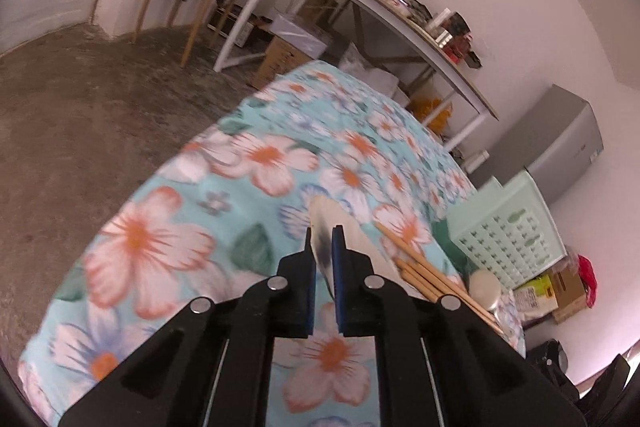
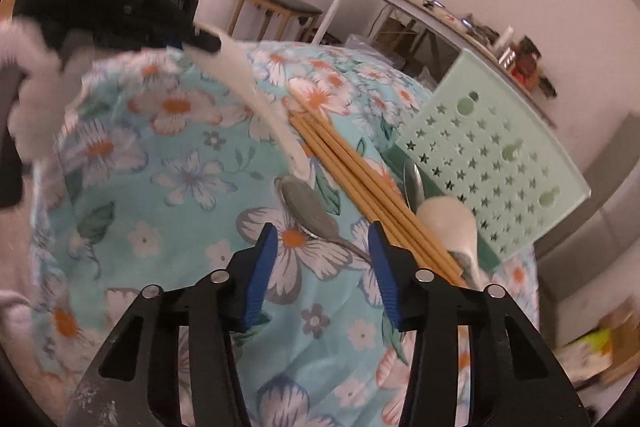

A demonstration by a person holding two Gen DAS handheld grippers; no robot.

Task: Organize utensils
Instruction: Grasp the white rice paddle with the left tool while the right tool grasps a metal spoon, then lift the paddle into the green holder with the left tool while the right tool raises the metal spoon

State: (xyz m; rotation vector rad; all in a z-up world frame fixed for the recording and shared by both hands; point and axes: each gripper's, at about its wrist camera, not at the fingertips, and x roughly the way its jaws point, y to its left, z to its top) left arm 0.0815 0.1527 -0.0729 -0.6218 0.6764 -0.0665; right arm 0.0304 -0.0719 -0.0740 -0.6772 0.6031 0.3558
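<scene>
Holding a white spoon [image 1: 326, 247] tight by its handle, the left gripper [image 1: 324, 239] lifts it off the flowered tablecloth [image 2: 168, 163]. The right gripper [image 2: 320, 239] is half open and empty, hanging over a metal spoon [image 2: 308, 207] beside the chopsticks [image 2: 360, 179], probably to grab it for the green basket [image 2: 492, 155].

The right gripper [image 2: 322, 239] hung with jaws apart over the floral cloth [image 2: 168, 187], a metal spoon [image 2: 306, 209] just beyond them. Bamboo chopsticks [image 2: 360, 179] lay to its right, beside a white spoon [image 2: 450, 223] and the green basket [image 2: 492, 155]. Far left, the left gripper [image 2: 204, 41] pinched a white utensil [image 2: 256, 95].
</scene>
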